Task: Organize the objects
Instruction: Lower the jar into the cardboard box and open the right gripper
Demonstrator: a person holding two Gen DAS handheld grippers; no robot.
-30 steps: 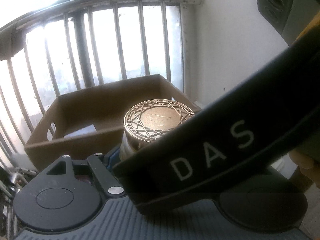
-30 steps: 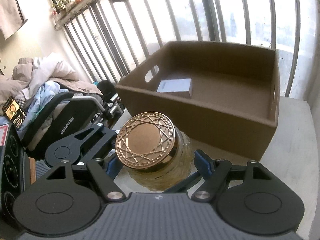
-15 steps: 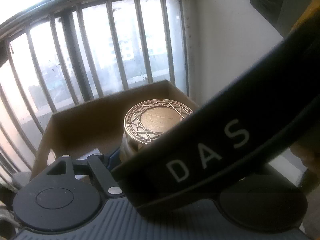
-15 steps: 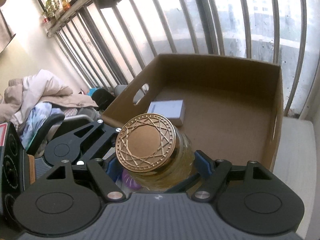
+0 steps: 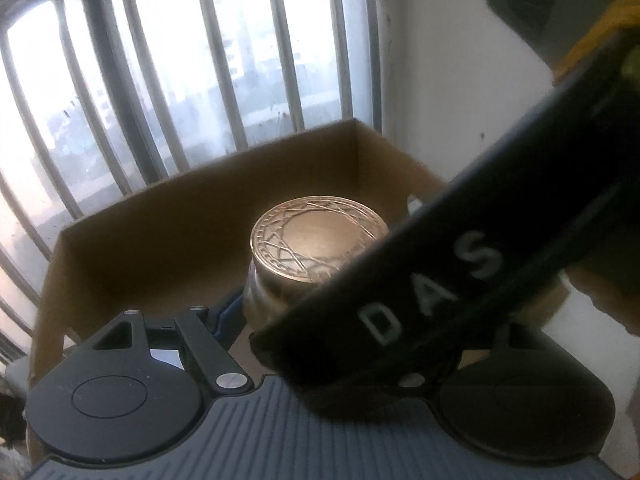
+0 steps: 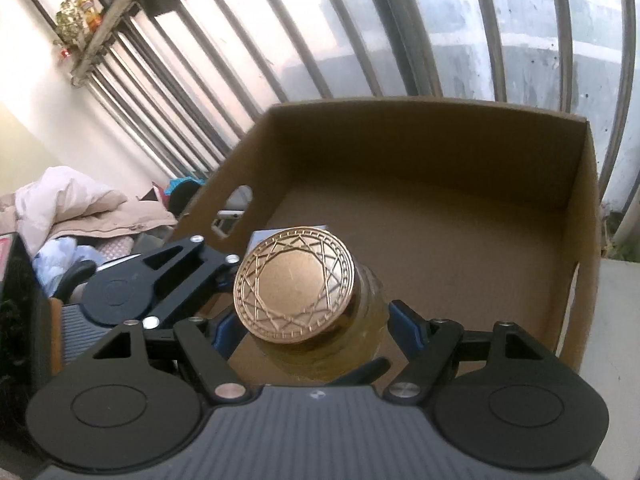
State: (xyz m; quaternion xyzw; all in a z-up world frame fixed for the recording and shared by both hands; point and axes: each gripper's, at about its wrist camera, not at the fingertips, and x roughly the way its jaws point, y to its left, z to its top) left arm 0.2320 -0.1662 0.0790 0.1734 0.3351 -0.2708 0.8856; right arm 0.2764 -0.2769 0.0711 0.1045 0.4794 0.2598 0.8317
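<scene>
A glass jar with a gold patterned lid and yellowish contents is held between both grippers above an open brown cardboard box. My right gripper is shut on the jar's body. My left gripper is shut on the same jar from the other side; its right finger is hidden behind the right gripper's black body. The lid faces up. The left gripper also shows in the right wrist view.
A small white box lies on the cardboard box's floor, mostly hidden behind the lid. Window bars stand behind the box. A white wall is to its right. Piled clothes lie at the left.
Both grippers have carried the jar forward and up, from in front of the box to over its inside. The grip on the jar is unchanged.
</scene>
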